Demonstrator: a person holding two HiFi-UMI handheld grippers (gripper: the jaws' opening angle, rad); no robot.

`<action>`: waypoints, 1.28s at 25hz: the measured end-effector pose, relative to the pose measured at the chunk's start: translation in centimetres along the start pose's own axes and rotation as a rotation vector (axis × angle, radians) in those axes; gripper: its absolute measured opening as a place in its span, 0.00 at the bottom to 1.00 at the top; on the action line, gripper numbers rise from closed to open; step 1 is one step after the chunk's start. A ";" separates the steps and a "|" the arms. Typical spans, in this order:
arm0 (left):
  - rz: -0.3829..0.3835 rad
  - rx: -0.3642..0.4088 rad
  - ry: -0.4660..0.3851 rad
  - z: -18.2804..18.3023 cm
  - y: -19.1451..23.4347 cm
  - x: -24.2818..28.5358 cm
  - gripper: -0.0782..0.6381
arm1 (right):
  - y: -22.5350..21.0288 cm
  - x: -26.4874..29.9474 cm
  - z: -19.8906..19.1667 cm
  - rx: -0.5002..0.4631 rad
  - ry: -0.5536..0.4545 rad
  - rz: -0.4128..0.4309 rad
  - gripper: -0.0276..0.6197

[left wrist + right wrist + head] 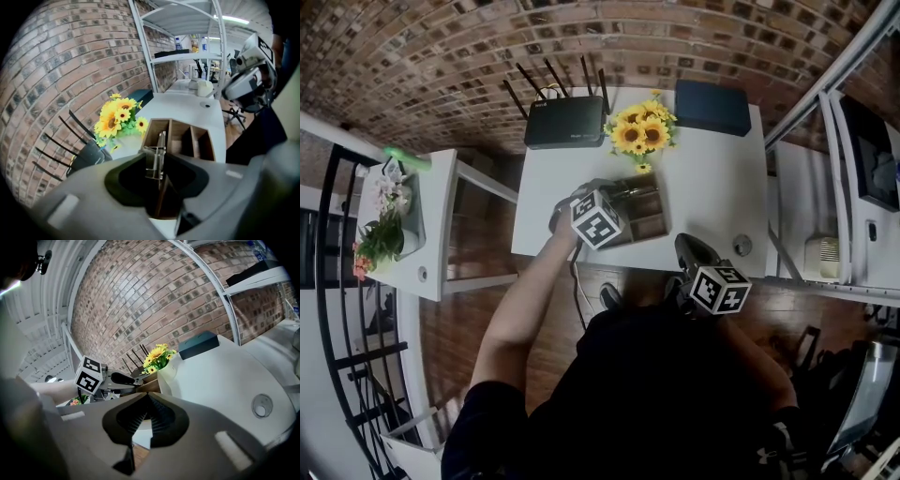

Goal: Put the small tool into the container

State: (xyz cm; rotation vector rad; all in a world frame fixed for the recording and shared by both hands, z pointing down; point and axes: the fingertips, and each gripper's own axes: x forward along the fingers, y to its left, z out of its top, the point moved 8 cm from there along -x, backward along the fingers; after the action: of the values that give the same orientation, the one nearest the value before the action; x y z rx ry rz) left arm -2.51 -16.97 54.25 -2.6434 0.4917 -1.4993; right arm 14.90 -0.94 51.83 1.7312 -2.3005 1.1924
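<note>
A wooden container (649, 217) with several compartments stands near the front of the white table (712, 187). My left gripper (614, 202) hangs right over its left end. In the left gripper view a small metal tool (158, 157) stands upright between that gripper's (158, 165) jaws, above the container's (202, 140) left compartment. The jaws stand apart and do not press on it. My right gripper (689, 247) hovers at the table's front edge, right of the container, shut and empty (146, 399).
A white vase of sunflowers (641, 133) stands just behind the container. A black router (565, 122) and a dark blue box (712, 106) lie at the back edge. A round cable hole (742, 245) is front right. A white side table (431, 225) stands left.
</note>
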 end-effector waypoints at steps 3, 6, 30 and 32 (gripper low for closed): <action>0.011 -0.097 -0.037 -0.7 0.4 -0.6 0.35 | 0.0 0.1 0.1 -0.003 0.001 0.002 0.06; 0.015 -0.273 -0.115 -1.9 0.6 -2.1 0.36 | 0.0 0.2 0.3 -0.008 0.006 0.003 0.06; 0.248 -1.024 -0.612 -7.4 -11.4 -14.3 0.11 | 6.2 3.8 1.2 -0.252 0.023 0.198 0.06; 0.256 -1.027 -0.608 -7.3 -11.5 -14.3 0.11 | 6.5 3.8 1.1 -0.272 0.020 0.210 0.06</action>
State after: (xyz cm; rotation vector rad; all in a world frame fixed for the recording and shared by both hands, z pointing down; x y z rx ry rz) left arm -12.70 -0.93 48.70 -3.2493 1.7825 -0.2835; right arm 8.48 -4.05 49.14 1.4106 -2.5416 0.8614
